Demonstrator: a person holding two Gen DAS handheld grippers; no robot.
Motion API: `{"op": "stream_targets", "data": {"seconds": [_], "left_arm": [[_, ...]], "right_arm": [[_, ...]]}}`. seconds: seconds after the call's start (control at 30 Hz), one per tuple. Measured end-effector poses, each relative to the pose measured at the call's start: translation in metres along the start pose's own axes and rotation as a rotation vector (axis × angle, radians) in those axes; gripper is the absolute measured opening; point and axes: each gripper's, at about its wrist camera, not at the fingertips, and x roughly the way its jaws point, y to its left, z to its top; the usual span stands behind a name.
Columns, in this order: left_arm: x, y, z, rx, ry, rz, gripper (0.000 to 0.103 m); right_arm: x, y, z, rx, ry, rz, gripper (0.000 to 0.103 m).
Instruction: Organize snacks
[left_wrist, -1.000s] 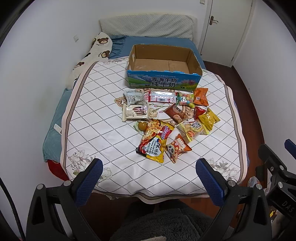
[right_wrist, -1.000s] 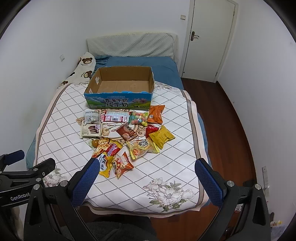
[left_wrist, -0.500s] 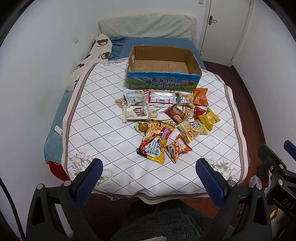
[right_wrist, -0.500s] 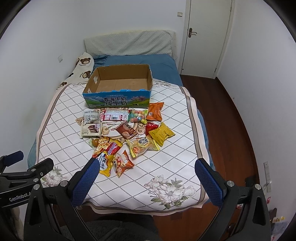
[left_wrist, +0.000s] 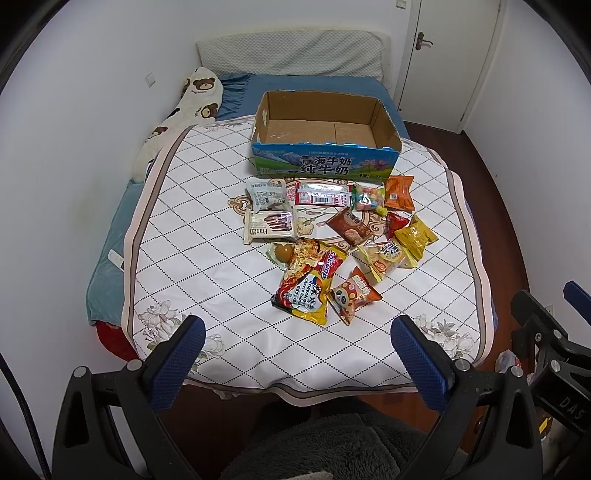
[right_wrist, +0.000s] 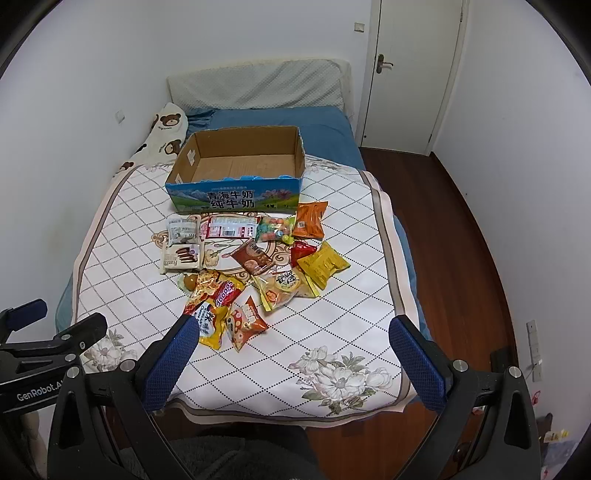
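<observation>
Several snack packets lie in a loose pile (left_wrist: 332, 236) (right_wrist: 258, 262) on the white diamond-patterned cloth (left_wrist: 207, 258) (right_wrist: 351, 302). Among them are a red-yellow noodle bag (left_wrist: 308, 282) (right_wrist: 212, 302), a small orange panda packet (left_wrist: 352, 295), a white Franzzi wafer pack (left_wrist: 267, 225) and an orange packet (left_wrist: 399, 192) (right_wrist: 310, 219). An empty open cardboard box (left_wrist: 325, 162) (right_wrist: 236, 195) stands behind them. My left gripper (left_wrist: 299, 354) and right gripper (right_wrist: 291, 350) are both open and empty, held at the near edge of the cloth, short of the pile.
The cloth covers a bed with a blue sheet (right_wrist: 317, 129), a bear-print pillow (left_wrist: 184, 107) at the left wall and a grey headboard cushion (right_wrist: 258, 85). A white door (right_wrist: 413, 74) and wooden floor (right_wrist: 454, 240) are on the right.
Both grippers have drifted slightly forward toward the cloth, and the right view has shifted a little. The jaws stay open and no snack has moved.
</observation>
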Motion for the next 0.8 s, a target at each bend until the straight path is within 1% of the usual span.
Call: {"op": "stream_targets", "data": {"seconds": [0.8], "left_arm": [[-0.003,0.002,-0.0011,-0.003,0.002,-0.003,0.103]], "right_arm": [[0.0003,0.0016,0.0008,0.0,-0.006,-0.008,0.103]]}}
